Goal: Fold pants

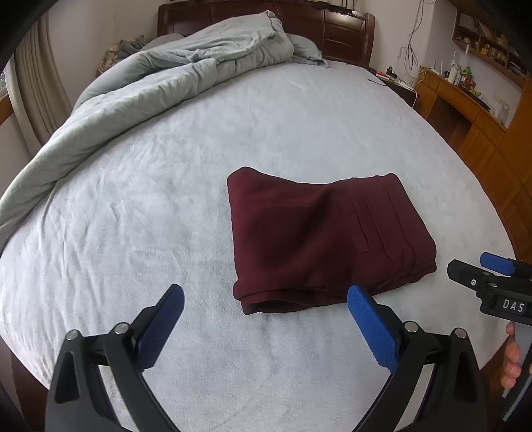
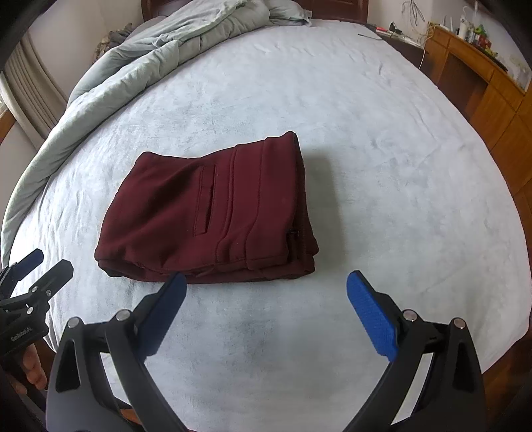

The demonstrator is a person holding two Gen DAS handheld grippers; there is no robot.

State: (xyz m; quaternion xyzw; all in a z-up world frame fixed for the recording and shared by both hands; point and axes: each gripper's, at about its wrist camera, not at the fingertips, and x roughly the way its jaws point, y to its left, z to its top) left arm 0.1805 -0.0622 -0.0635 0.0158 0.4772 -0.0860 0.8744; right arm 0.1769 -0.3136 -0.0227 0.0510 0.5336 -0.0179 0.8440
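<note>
Dark maroon pants lie folded into a compact rectangle on the pale sheet of the bed; they also show in the right wrist view, pocket side up. My left gripper is open and empty, held just in front of the pants' near edge. My right gripper is open and empty, just in front of the pants' near right corner. Each gripper shows at the edge of the other's view: the right one and the left one.
A rumpled grey-green duvet is heaped along the bed's far left side. A dark wooden headboard stands at the back. A wooden desk and cabinets with clutter line the right side.
</note>
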